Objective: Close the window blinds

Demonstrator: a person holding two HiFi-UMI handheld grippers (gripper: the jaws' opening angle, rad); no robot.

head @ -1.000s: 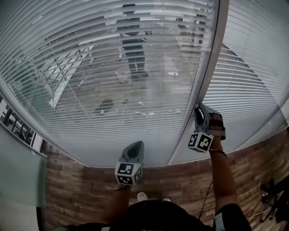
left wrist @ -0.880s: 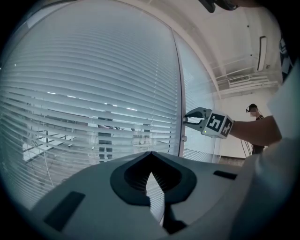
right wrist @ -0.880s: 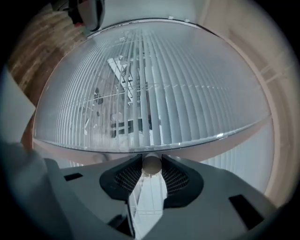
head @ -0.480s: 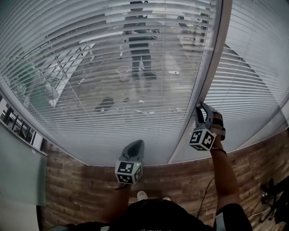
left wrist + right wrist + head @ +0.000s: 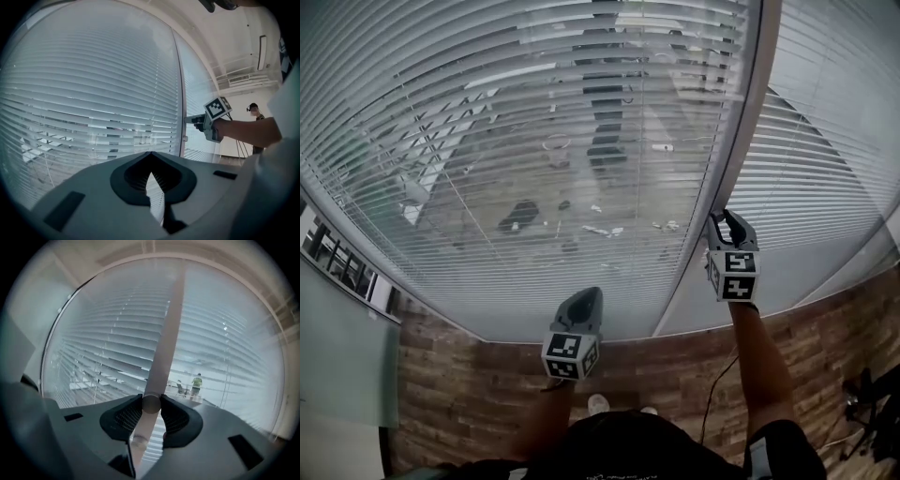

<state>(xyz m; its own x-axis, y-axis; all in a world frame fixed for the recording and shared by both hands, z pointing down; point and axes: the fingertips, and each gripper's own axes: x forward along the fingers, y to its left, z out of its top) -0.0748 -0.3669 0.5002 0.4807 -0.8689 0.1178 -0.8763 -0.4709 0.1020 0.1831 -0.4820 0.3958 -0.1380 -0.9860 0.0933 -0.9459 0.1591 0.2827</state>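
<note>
**Right gripper on wand; slats part open**

The blinds (image 5: 534, 141) hang across the glass ahead. Their slats are tilted, with gaps that let the view through. The right gripper (image 5: 151, 404) is raised at the post (image 5: 741, 141) between the two panels. Its fingers (image 5: 176, 416) pinch the wand (image 5: 166, 333), which runs upward from the pads in front of the slats. The left gripper (image 5: 150, 154) is held lower, pointing at the blinds without touching them. Its fingers (image 5: 133, 173) are pressed together at the tips, with nothing between them. A wood floor (image 5: 469, 375) lies below.
</note>
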